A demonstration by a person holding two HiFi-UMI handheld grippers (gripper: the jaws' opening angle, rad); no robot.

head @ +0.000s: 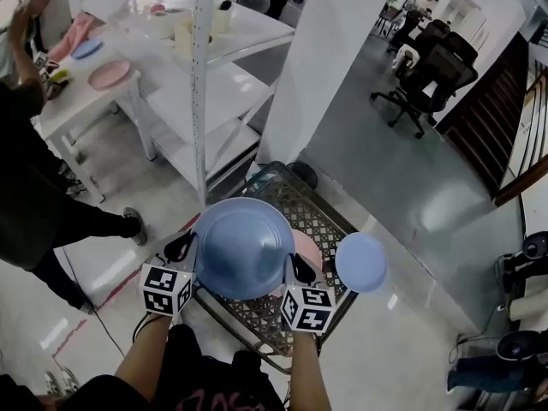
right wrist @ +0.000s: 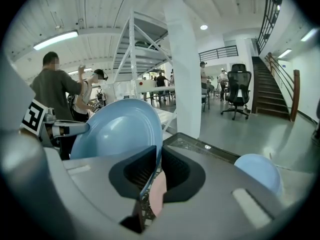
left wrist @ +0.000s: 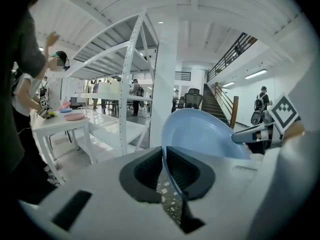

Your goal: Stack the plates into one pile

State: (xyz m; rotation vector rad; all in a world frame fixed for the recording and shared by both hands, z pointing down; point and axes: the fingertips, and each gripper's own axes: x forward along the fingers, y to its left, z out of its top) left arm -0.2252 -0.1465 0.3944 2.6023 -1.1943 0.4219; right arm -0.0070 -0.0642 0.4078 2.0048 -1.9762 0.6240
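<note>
While the left gripper (head: 183, 249) and right gripper (head: 300, 269) clench the blue plate (head: 242, 247) at nine and three o'clock, it hangs aloft; a pink plate (head: 307, 248) shows beneath.

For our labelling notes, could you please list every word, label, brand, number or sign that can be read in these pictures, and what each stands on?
No text can be read anywhere in these views.
Pink print on the person's dark shirt: cut off at the frame edge and blurred, unreadable.
On the marker cubes: black-and-white square patterns only, no letters or numbers.
On the large blue plate: no print visible.
</note>
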